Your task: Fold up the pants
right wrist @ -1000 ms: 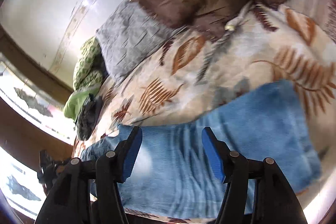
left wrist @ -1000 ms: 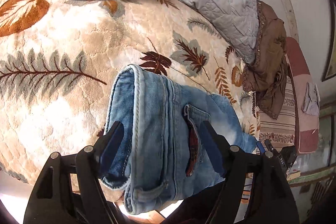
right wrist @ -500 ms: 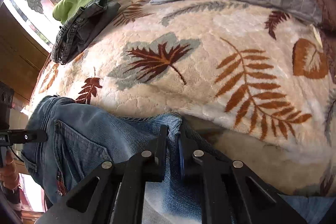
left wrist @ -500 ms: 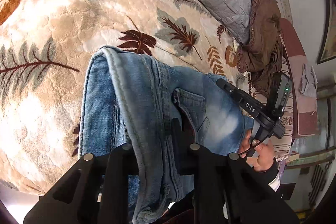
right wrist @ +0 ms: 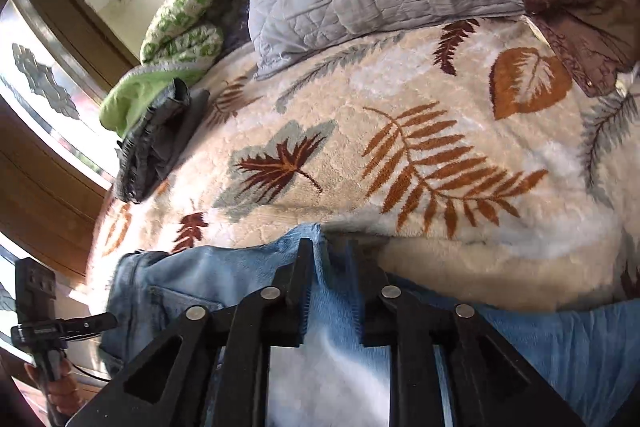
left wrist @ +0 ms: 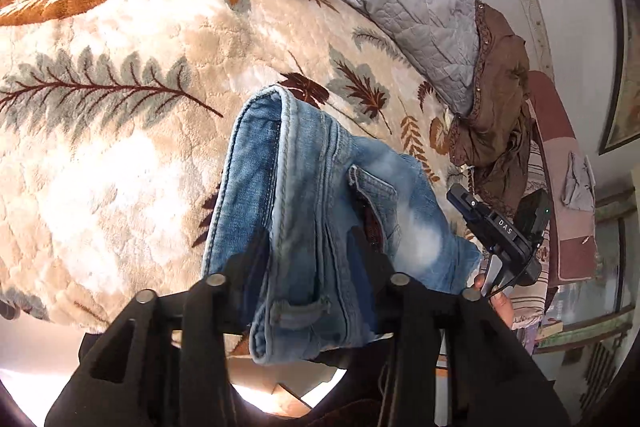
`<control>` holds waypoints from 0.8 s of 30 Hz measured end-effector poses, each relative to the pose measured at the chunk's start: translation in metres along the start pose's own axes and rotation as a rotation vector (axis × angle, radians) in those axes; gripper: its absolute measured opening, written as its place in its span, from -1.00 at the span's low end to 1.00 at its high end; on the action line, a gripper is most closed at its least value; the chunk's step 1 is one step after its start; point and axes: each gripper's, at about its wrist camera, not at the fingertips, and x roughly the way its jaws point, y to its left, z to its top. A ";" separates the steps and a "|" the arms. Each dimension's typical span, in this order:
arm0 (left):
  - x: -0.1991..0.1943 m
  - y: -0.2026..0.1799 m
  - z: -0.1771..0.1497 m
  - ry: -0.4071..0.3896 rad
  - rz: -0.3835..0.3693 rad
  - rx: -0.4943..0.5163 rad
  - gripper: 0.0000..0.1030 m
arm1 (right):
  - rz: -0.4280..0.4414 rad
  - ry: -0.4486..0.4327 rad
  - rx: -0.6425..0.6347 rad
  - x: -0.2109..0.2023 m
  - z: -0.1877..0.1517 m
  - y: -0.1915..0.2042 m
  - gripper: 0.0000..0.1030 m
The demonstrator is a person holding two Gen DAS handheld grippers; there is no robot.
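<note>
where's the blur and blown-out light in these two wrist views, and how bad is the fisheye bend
Left wrist view: mostly sharp; the blue jeans show crisp stitching, glare whitens the floor at the bottom edge, and the leaf blanket bulges like a dome. Right wrist view: softer; denim near the right gripper smears to a white patch, the window at left is overexposed, and its frame curves hard.

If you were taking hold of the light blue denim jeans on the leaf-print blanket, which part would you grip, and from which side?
I would probably grip the light blue denim jeans at the thick stitched waistband, coming from the near bed edge. That end hangs toward the grippers and its doubled seam gives the pads a firm ridge, while the legs lie flat on the leaf-print blanket.
</note>
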 end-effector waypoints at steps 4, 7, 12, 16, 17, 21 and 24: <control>-0.020 -0.002 -0.044 -0.032 -0.084 -0.001 0.48 | 0.138 0.054 0.049 -0.044 -0.046 -0.013 0.11; -0.006 0.000 -0.064 0.015 -0.148 -0.044 0.48 | 0.191 0.129 0.043 -0.053 -0.088 -0.012 0.11; 0.033 0.004 -0.068 0.111 -0.180 -0.164 0.48 | 0.345 0.249 0.074 -0.039 -0.134 0.010 0.11; 0.040 0.005 -0.064 0.083 -0.196 -0.212 0.48 | 0.506 0.359 0.219 -0.018 -0.155 0.019 0.17; 0.041 0.007 -0.063 0.075 -0.194 -0.221 0.48 | 0.502 0.376 0.244 -0.010 -0.158 0.019 0.18; 0.049 0.011 -0.057 0.076 -0.150 -0.217 0.35 | 0.518 0.401 0.434 0.019 -0.163 0.010 0.18; 0.043 0.006 -0.052 0.065 -0.125 -0.189 -0.44 | 0.493 0.362 0.476 0.029 -0.161 0.013 -0.03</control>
